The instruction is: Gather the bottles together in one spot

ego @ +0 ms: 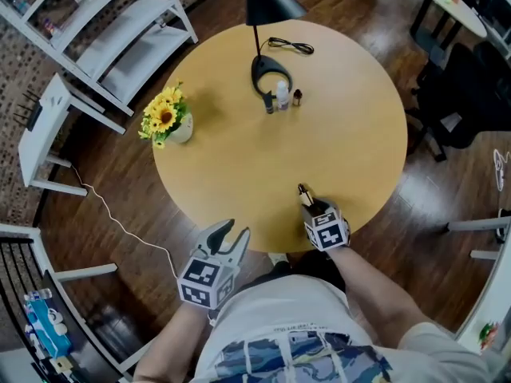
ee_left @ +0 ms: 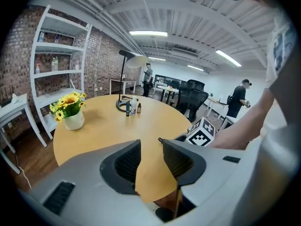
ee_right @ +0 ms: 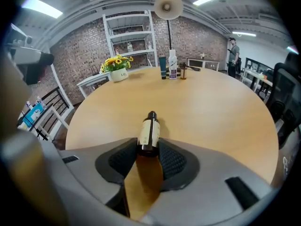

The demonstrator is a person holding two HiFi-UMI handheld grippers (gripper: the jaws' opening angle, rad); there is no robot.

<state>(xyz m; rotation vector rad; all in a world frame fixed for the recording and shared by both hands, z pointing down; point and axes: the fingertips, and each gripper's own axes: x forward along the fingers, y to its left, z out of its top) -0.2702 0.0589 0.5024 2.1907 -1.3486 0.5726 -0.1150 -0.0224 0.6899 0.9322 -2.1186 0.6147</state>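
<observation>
The left hand-held gripper (ego: 237, 231) (ee_left: 150, 149) is being held apart, empty. Near the counter's (ego: 231, 174) edge, the small brown bottle (ego: 304, 193) (ee_right: 149, 133) is being clamped by the right hand-held gripper (ego: 308, 203) (ee_right: 149, 149); a steady squeeze is being needed toward the far bottles (ego: 281, 96).

The table (ego: 359, 142) is bare wood across its middle, from the near edge to the lamp (ego: 270, 76) at the far edge, leaving a straight run open. In the way there are the lamp's ring base and overhanging shade, three bottles (ego: 282, 94) bunched just in front, and a cable (ego: 291, 46) behind. A flower pot (ego: 180, 128) stands at the left edge. At the near edge the right gripper (ee_right: 149, 149), jaws pressed on a small bottle (ee_right: 149, 132), fills one patch.
</observation>
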